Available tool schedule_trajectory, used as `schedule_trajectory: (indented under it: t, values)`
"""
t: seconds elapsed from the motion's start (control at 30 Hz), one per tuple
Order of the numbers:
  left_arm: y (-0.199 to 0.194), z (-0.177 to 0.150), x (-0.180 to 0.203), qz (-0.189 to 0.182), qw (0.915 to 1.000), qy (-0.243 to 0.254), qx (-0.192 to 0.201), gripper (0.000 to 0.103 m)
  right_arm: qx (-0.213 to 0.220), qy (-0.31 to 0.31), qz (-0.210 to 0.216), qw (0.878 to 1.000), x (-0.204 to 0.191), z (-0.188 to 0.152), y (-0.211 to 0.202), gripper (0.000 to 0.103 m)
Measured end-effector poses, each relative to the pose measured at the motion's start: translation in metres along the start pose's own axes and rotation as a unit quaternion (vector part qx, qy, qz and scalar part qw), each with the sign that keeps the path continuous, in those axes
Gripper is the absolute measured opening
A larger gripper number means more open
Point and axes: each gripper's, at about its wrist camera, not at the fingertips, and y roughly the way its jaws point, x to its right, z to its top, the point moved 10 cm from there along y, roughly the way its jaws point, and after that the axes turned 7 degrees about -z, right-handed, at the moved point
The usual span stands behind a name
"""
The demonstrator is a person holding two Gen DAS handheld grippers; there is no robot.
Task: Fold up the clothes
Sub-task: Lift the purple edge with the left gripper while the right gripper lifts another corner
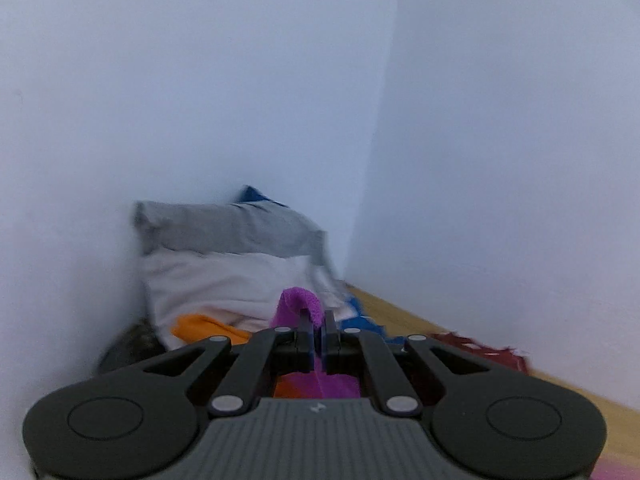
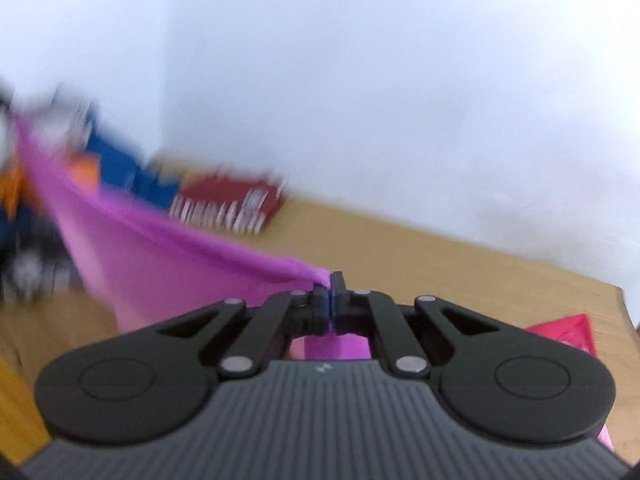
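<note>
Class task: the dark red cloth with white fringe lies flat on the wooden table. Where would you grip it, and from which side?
Grip the dark red fringed cloth at a plain corner away from the fringe, coming in low over the bare wooden table; that side looks unobstructed.

Soft, even light fills both wrist views, washing the white walls to a pale blue with no glare and only faint shadows. Fisheye curvature darkens the corners. The right view smears with motion blur, worst at far left; the left view is softly blurred on the clothes pile.
</note>
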Motion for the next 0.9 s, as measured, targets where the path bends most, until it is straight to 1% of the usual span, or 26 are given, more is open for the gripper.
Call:
schedule_trajectory:
  t: [0.07,0.1,0.17,0.2,0.23,0.27,0.3,0.33,0.37,0.4,0.43,0.47,0.5,0.53,0.57,0.63,0.67,0.7,0.73,0.8,0.83,0.9]
  values:
    - [0.018,-0.009,0.018,-0.014,0.9995,0.008,-0.027,0.003,0.0,0.005,-0.016,1.0,0.019,0.012,0.011,0.004]
    - [0.035,-0.017,0.032,-0.028,0.9983,0.005,-0.051,0.003,-0.015,-0.006,-0.025,1.0,0.024,0.01,0.031,0.004]
    - [0.083,-0.031,0.067,-0.052,0.9927,-0.006,-0.108,0.003,-0.061,-0.03,-0.042,0.997,0.034,0.0,0.083,0.004]
    - [0.105,-0.026,0.089,-0.055,0.991,-0.002,-0.122,0.003,-0.084,-0.046,-0.055,0.994,0.041,-0.003,0.116,0.004]
    - [0.124,-0.015,0.113,-0.054,0.9904,0.007,-0.127,0.003,-0.104,-0.066,-0.074,0.99,0.049,-0.002,0.15,0.004]
    - [0.135,0.004,0.137,-0.054,0.9912,0.017,-0.12,0.003,-0.107,-0.092,-0.1,0.985,0.059,0.008,0.179,0.004]
    - [0.136,0.036,0.161,-0.052,0.994,0.025,-0.093,0.003,-0.083,-0.116,-0.136,0.98,0.07,0.036,0.198,0.004]
    - [0.125,0.074,0.18,-0.051,0.9969,0.023,-0.054,0.003,-0.042,-0.121,-0.164,0.978,0.082,0.077,0.201,0.004]
    - [0.109,0.112,0.194,-0.05,0.9985,0.018,-0.013,0.003,0.005,-0.115,-0.183,0.976,0.092,0.122,0.194,0.004]
    - [0.087,0.152,0.204,-0.046,0.9982,0.013,0.036,0.003,0.057,-0.106,-0.196,0.973,0.1,0.166,0.174,0.004]
    - [0.057,0.187,0.209,-0.039,0.9954,0.013,0.087,0.003,0.113,-0.097,-0.204,0.968,0.106,0.208,0.142,0.004]
    - [0.028,0.213,0.21,-0.033,0.9912,0.014,0.127,0.003,0.168,-0.088,-0.211,0.959,0.112,0.251,0.11,0.004]
    - [0.0,0.233,0.208,-0.028,0.9866,0.016,0.16,0.003,0.212,-0.089,-0.217,0.949,0.116,0.279,0.076,0.004]
    - [-0.027,0.246,0.203,-0.022,0.9827,0.019,0.183,0.003,0.249,-0.098,-0.222,0.938,0.117,0.298,0.042,0.004]
    - [-0.05,0.253,0.196,-0.015,0.98,0.02,0.197,0.003,0.274,-0.107,-0.221,0.93,0.117,0.305,0.015,0.005]
    - [-0.084,0.249,0.176,-0.01,0.9772,0.015,0.212,0.004,0.309,-0.125,-0.212,0.919,0.115,0.302,-0.032,0.005]
    - [-0.095,0.24,0.165,-0.006,0.9771,0.016,0.212,0.004,0.318,-0.133,-0.205,0.916,0.113,0.294,-0.048,0.005]
    - [-0.103,0.226,0.154,0.002,0.9779,0.018,0.208,0.004,0.316,-0.146,-0.195,0.917,0.108,0.277,-0.057,0.005]
    - [-0.107,0.209,0.143,0.012,0.9792,0.022,0.201,0.004,0.305,-0.161,-0.184,0.92,0.102,0.254,-0.059,0.005]
    - [-0.108,0.16,0.119,0.033,0.9835,0.031,0.175,0.004,0.276,-0.194,-0.16,0.928,0.087,0.204,-0.057,0.005]
    - [-0.106,0.133,0.108,0.043,0.9858,0.034,0.159,0.004,0.254,-0.205,-0.145,0.934,0.08,0.176,-0.052,0.005]
    - [-0.095,0.073,0.085,0.053,0.9917,0.033,0.112,0.004,0.184,-0.21,-0.103,0.955,0.062,0.11,-0.033,0.005]
